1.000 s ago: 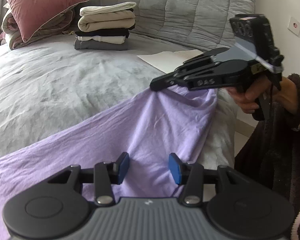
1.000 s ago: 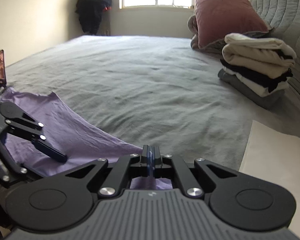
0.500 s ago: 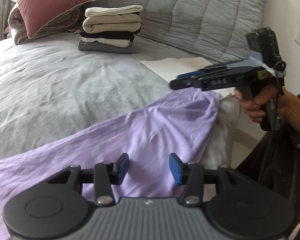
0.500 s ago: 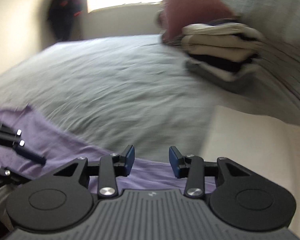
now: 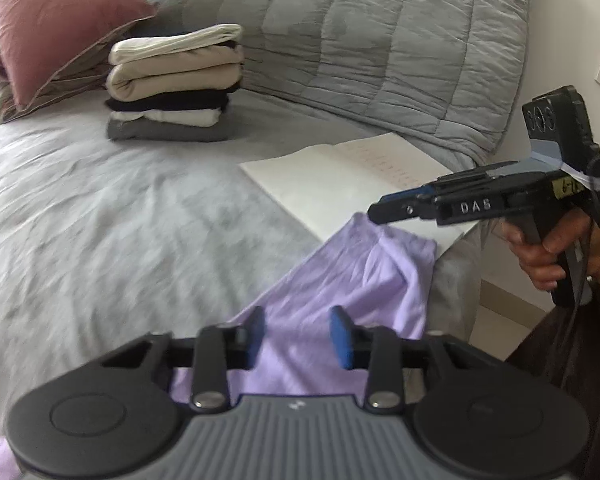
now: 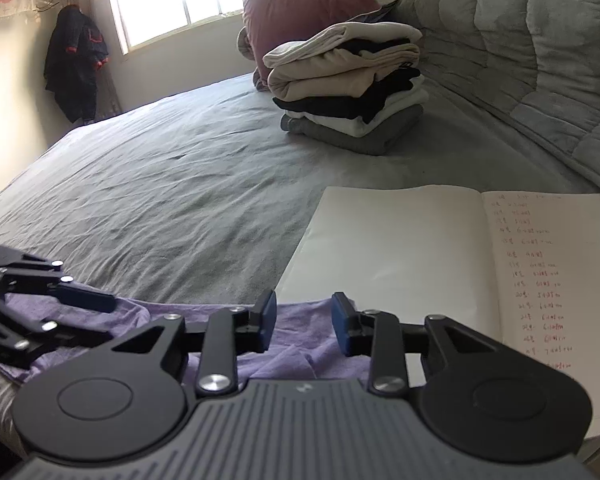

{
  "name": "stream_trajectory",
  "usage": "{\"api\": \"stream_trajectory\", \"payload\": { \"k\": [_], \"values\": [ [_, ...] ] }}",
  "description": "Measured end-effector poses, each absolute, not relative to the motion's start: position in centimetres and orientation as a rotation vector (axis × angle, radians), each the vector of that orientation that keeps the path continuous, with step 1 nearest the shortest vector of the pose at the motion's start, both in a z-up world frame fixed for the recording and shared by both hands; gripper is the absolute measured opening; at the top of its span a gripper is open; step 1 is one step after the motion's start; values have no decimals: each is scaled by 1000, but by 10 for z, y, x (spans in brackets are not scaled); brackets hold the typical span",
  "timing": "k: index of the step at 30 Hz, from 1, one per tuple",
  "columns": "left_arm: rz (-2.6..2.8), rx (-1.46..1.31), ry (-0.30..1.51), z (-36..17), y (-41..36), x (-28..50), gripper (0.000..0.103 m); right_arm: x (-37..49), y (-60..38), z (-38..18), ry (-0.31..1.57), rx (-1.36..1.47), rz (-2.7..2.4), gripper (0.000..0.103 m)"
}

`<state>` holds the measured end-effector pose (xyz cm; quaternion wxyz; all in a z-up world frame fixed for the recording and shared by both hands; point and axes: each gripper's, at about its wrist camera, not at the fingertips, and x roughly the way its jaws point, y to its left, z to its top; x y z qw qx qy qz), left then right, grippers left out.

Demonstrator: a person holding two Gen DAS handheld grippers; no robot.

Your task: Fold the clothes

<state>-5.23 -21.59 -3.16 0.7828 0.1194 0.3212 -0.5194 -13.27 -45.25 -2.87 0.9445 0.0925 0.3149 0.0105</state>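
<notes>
A lilac garment [image 5: 360,280] lies across the grey bed, its end crumpled at the bed's edge beside an open notebook. My left gripper [image 5: 298,338] hovers over it with its jaws partly apart and closing; no cloth is pinched between the blue pads. My right gripper [image 6: 304,324] is above the garment's crumpled end [image 6: 160,314], its jaws also partly apart and closing, with nothing between the pads. The left wrist view shows the right gripper [image 5: 384,210] from the side, just above the cloth's tip and held by a hand [image 5: 540,256]. The left gripper [image 6: 104,318] shows at the left of the right wrist view.
A stack of folded clothes [image 5: 172,88] sits by a pink pillow [image 5: 60,20] at the head of the bed [image 6: 180,184]. The open notebook [image 6: 400,248] lies at the bed's near corner. A quilted grey headboard [image 5: 380,40] runs behind. A dark jacket [image 6: 76,64] hangs by the window.
The right gripper let go of the lilac cloth's corner and opened; the raised corner dropped onto the bed edge. Both grippers shifted towards the notebook. The left jaws narrowed.
</notes>
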Motion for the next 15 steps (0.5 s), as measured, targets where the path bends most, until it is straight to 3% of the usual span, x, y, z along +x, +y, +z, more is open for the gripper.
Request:
{"api": "stream_trajectory", "payload": {
  "k": [15],
  "values": [
    [-1144, 486, 684, -47, -234, -85, 32, -166, -452, -44, 787, 54, 93, 32]
  ]
}}
